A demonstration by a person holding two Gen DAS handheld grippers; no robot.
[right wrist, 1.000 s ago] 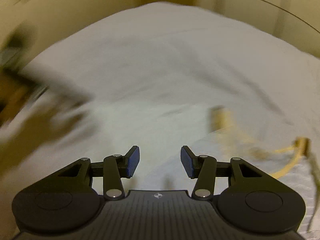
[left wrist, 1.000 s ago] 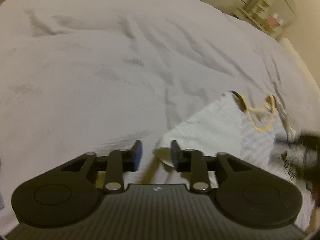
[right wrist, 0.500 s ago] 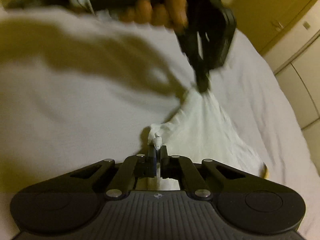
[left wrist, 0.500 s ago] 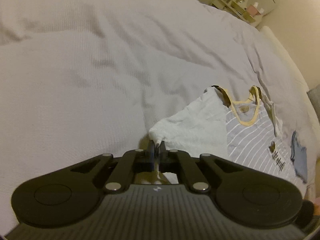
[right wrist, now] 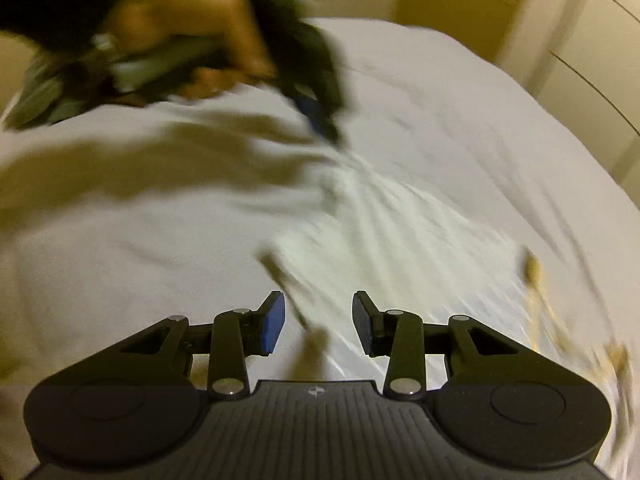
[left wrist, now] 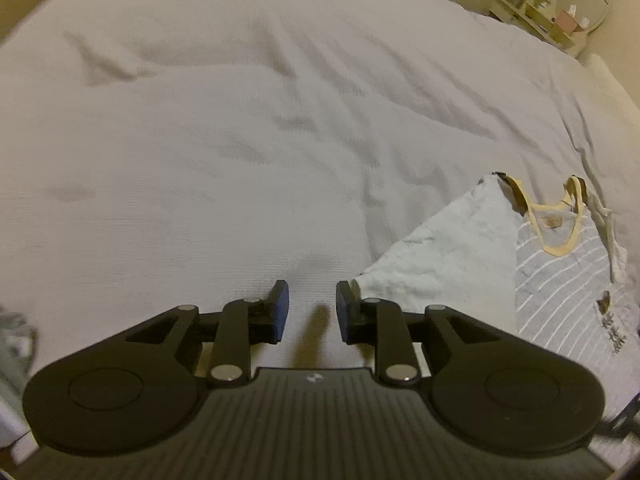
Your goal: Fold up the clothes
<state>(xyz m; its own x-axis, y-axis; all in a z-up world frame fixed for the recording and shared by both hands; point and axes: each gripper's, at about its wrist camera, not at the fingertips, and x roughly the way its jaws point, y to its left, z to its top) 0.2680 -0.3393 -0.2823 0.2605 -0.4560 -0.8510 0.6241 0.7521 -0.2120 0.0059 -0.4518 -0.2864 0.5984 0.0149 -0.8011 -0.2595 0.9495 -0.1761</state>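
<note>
In the left wrist view the left gripper (left wrist: 308, 308) sits at lower centre with its jaws well apart and nothing between them, over the white bedcover (left wrist: 224, 128); the shirt (left wrist: 560, 280) lies flat at the right of the frame, its yellow-trimmed neckline toward the upper right and its long axis running from there down to the lower right edge, with a white panel (left wrist: 448, 256) folded in whose pointed corner lies just beside the right-hand pad. This looks like the gap between two folds: a side is laid in and the next move calls for a fresh pinch on an edge or the hem. In the right wrist view, badly blurred, the right gripper (right wrist: 318, 322) is likewise wide open and empty at lower centre, the pale shirt spreading from centre to lower right, and the person's hand (right wrist: 200, 40) with the other tool at upper left
</note>
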